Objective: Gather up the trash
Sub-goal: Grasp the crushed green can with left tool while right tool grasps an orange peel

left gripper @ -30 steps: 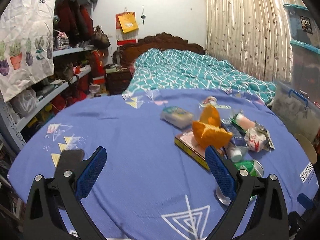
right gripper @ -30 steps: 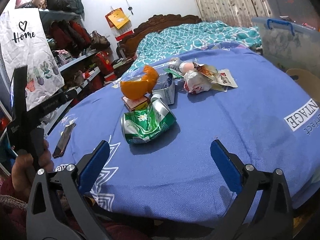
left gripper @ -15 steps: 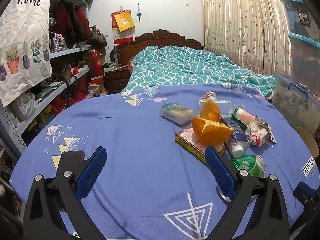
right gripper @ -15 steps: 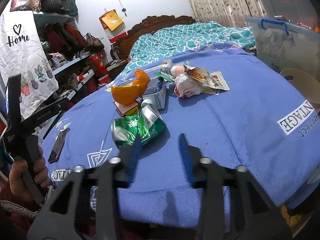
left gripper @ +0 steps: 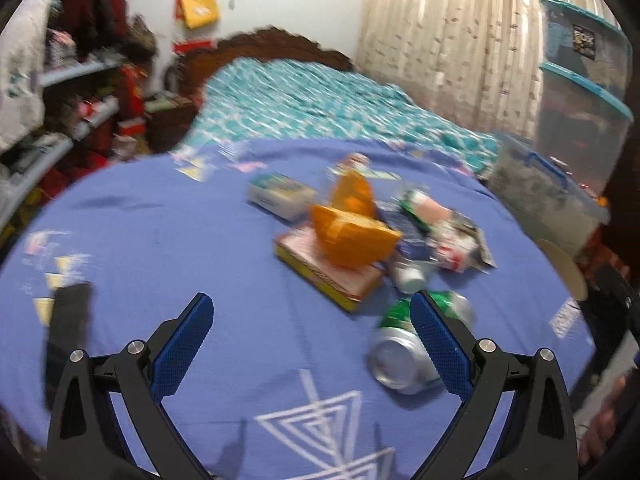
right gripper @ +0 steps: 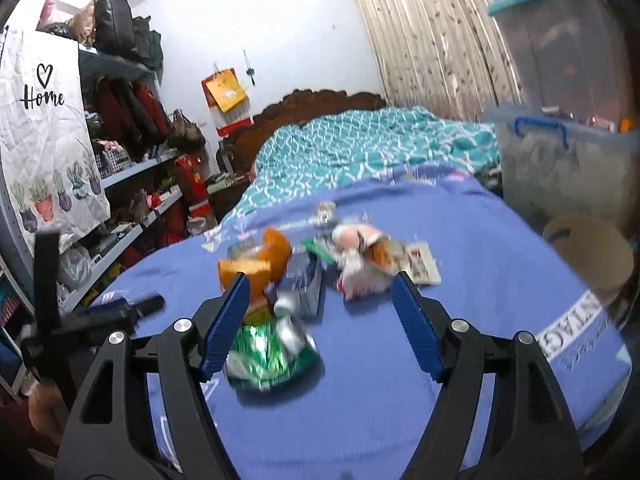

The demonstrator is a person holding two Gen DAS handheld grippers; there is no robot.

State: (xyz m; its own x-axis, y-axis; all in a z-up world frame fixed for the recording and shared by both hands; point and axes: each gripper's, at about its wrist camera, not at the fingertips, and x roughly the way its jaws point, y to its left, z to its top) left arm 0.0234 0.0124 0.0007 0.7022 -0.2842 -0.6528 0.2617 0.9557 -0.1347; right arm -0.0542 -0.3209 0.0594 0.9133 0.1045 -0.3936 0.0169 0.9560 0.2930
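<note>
Through the left wrist camera, we are holding the left gripper (left gripper: 308,340) low over the blue-clothed surface (left gripper: 168,240) with its fingers (left gripper: 182,350) spread wide and gripping nothing. The crushed green can (left gripper: 412,344) is lying on its side just behind the right-hand finger, which is hiding part of it. Beyond the can, we are seeing an orange peel (left gripper: 352,236) sitting on a flat pink-and-yellow box (left gripper: 328,272), a white packet (left gripper: 280,198) farther back, and crumpled wrappers (left gripper: 452,240) to the right of the peel. A dark flat object (left gripper: 66,328) is lying on the cloth at the left; the blur is keeping us from telling what it is.

Through the right wrist camera, we are holding the right gripper (right gripper: 320,320) with its fingers (right gripper: 416,330) standing wide apart and empty. The green can (right gripper: 272,352) is lying between them, just beside the left-hand finger, with that finger's tip overlapping its edge. The orange peel (right gripper: 260,260) and the crumpled wrappers (right gripper: 364,268) are lying farther back on the surface (right gripper: 480,280). At the left edge, we are seeing the black body of the left gripper (right gripper: 80,320). A bed with a teal cover (right gripper: 360,148) is standing behind the surface.
</note>
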